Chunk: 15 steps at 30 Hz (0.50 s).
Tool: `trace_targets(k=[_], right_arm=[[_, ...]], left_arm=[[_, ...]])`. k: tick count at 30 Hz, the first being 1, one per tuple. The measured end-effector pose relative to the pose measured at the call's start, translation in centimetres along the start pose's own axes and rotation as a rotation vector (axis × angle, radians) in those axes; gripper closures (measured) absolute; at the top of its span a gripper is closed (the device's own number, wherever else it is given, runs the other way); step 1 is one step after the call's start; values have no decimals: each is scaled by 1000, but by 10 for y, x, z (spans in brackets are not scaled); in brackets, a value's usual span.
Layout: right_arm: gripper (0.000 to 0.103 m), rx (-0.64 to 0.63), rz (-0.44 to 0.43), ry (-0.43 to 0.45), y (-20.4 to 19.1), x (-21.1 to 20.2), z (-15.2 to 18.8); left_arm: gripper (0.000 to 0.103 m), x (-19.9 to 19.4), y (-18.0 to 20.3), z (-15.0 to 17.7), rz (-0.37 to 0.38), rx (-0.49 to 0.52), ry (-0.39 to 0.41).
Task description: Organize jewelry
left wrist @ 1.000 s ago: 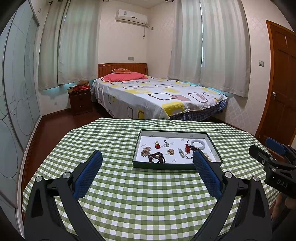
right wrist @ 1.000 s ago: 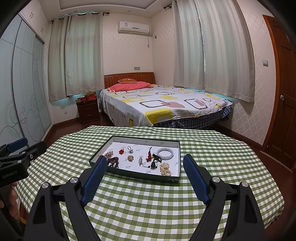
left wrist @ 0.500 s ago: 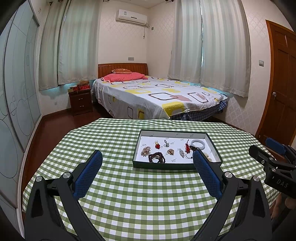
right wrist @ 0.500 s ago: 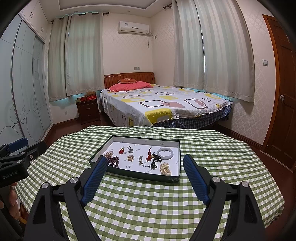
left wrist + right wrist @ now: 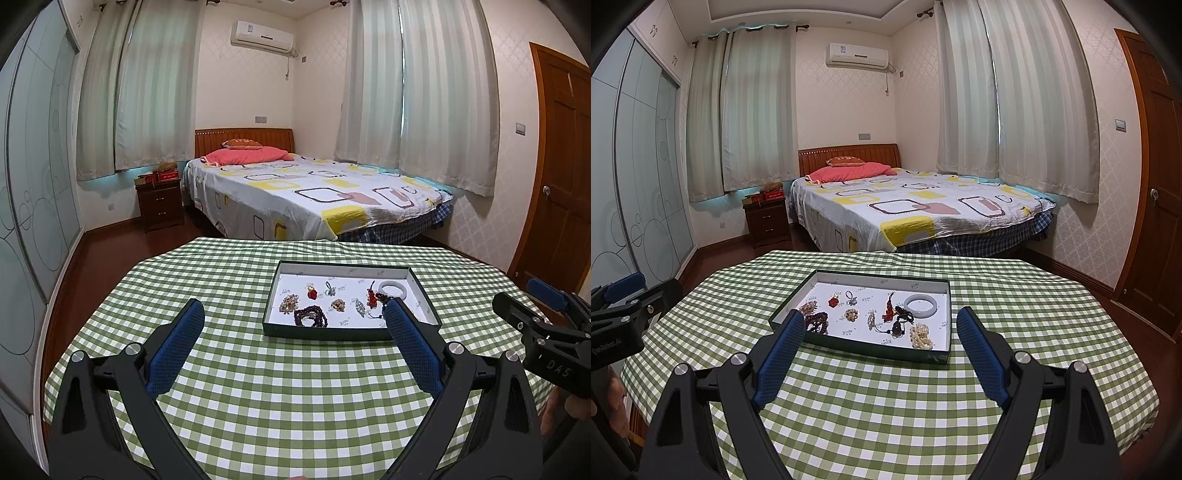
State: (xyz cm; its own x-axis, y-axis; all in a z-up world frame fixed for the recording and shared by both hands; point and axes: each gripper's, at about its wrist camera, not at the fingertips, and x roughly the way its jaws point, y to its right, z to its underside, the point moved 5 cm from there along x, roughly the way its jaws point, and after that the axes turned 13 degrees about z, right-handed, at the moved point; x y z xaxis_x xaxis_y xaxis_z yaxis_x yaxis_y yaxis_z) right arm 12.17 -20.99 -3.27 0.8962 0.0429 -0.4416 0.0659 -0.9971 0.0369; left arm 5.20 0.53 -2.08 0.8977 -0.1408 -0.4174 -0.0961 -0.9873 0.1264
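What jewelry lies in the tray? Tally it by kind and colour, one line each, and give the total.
In the tray:
White bangle: 1
Red pendants: 2
Silver charms: 2
Dark bead strings: 2
Pale bead clusters: 3
Total: 10

I count one tray (image 5: 931,357) on one checked table (image 5: 886,413), and in it about ten pieces of jewelry: one white bangle (image 5: 922,305), one dark bead bracelet (image 5: 818,322), one pale pearl cluster (image 5: 921,335), one red pendant (image 5: 833,302), one red tassel charm (image 5: 888,308), and several small trinkets too fine to sort. I hold two grippers, one (image 5: 295,321) in the lower middle of my left view, one (image 5: 881,325) in my right view.
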Motion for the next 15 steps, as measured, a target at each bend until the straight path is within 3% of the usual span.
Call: trace_targets(k=[15], right_arm=[[21,-1,0,2,0,0,0]], left_arm=[[4,0,4,-2,-6,18,-2]])
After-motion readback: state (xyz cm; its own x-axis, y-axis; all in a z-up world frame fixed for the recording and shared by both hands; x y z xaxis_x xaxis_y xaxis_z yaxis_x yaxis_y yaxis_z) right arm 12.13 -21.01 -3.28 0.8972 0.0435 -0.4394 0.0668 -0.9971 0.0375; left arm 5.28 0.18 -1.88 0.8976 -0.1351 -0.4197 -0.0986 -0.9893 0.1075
